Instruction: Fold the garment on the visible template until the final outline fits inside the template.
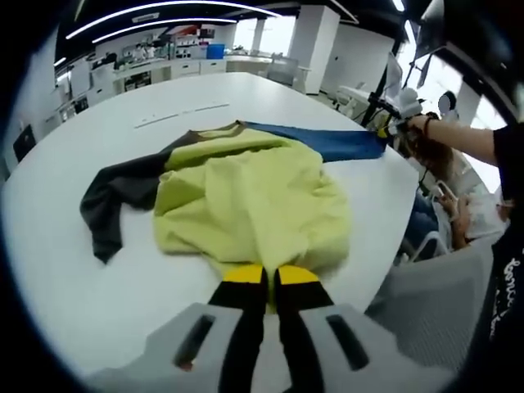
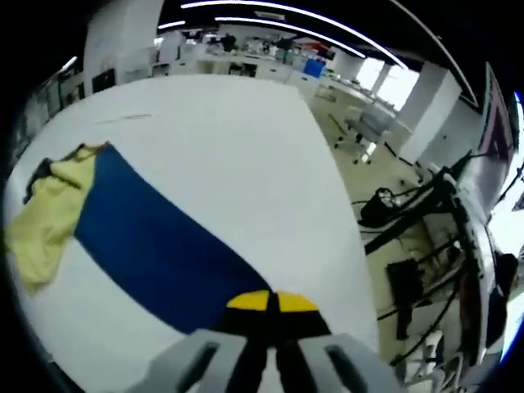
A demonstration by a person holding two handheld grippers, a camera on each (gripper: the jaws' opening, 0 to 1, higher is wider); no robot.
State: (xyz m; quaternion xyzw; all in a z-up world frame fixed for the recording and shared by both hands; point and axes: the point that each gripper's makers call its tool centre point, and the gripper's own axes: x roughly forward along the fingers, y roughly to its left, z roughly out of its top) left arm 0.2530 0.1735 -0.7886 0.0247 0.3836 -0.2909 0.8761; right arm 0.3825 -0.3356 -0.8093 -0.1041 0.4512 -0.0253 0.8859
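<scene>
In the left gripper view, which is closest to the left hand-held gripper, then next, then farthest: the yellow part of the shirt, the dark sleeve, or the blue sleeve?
From the left hand-held gripper:
1. Yellow part: right at the jaw tips, table's near edge.
2. Dark sleeve: off to the left, a bit farther.
3. Blue sleeve: far side, stretched out right toward the other hand-held gripper.

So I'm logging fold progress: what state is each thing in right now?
Garment: crumpled on the white table, not folded flat.
Blue sleeve: stretched out straight to one side.
Dark sleeve: spread out and bent, cuff hanging back.
Left gripper: jaws shut on the garment's yellow hem.
Right gripper: jaws shut on the blue sleeve's end.
</scene>
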